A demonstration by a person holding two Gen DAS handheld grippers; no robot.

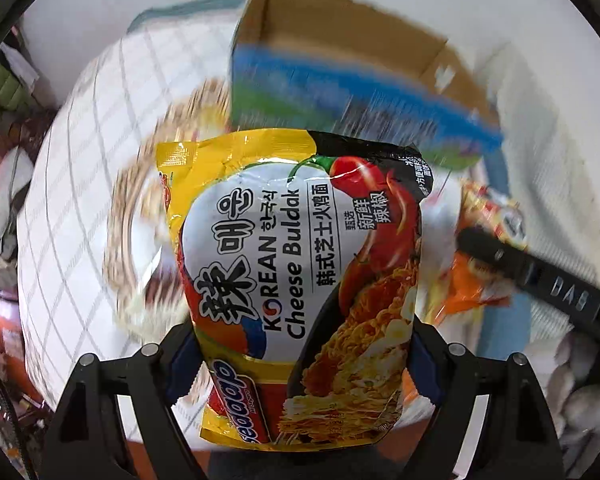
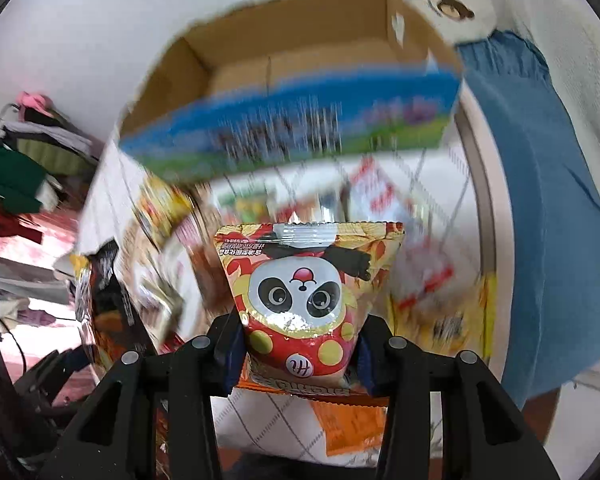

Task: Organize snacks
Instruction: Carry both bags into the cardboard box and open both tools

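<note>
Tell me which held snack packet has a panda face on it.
The small red panda packet in the right gripper; the left gripper holds a larger yellow Cheese Buldak noodle packet.

The yellow noodle packet is showing "KOREAN Cheese Buldak" and 韩式芝士火鸡面. The other gripper's black arm is bearing "DAS".

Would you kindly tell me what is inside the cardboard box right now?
The cardboard box shows bare brown walls and floor, with no snack visible inside. Its printed front wall hides the nearest strip of floor, and blur hides fine detail.
</note>
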